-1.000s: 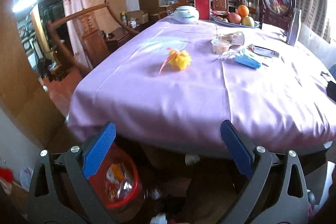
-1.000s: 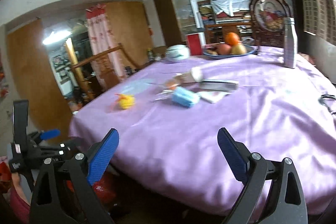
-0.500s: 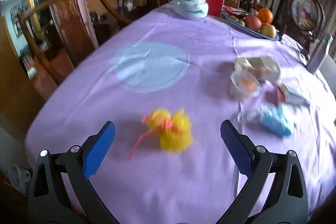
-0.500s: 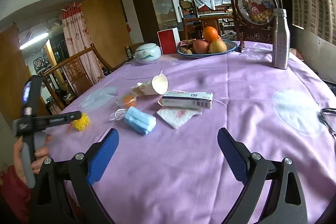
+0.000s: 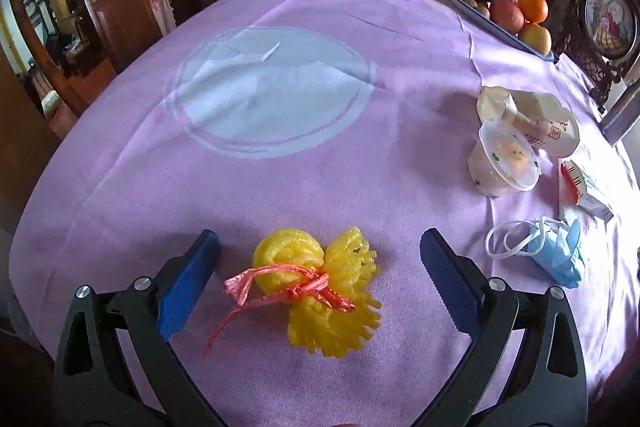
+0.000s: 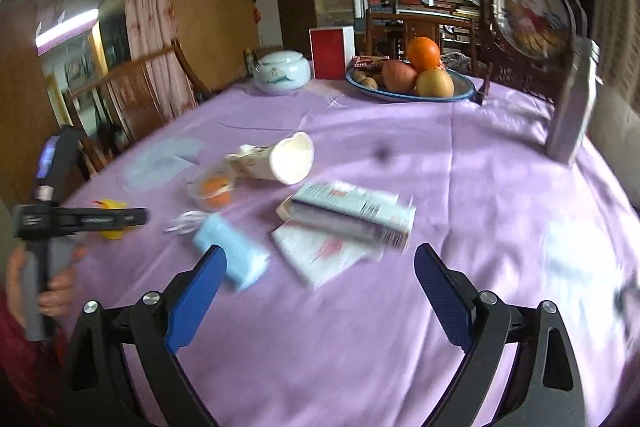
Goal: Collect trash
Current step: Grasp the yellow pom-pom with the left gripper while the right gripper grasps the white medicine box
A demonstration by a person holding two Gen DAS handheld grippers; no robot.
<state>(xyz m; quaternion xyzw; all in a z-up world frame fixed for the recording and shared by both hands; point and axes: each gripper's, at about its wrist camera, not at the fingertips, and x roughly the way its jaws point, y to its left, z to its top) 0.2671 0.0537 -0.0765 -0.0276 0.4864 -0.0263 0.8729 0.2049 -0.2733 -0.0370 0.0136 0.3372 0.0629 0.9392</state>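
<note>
Purple cloth [image 5: 400, 75] is covering the big round table, with bits of trash lying on it. Near the front edge, the left gripper [image 5: 320, 259] is hanging wide open around a yellow foam fruit net tied with a red plastic strip [image 5: 320, 287], one finger on each side, not touching it. The net looks light, soft and squashy, so pinching its fat middle by the knot seems best. The right gripper [image 6: 316, 271] is open too, pointing at a crumpled blue face mask [image 6: 232, 251].
</note>
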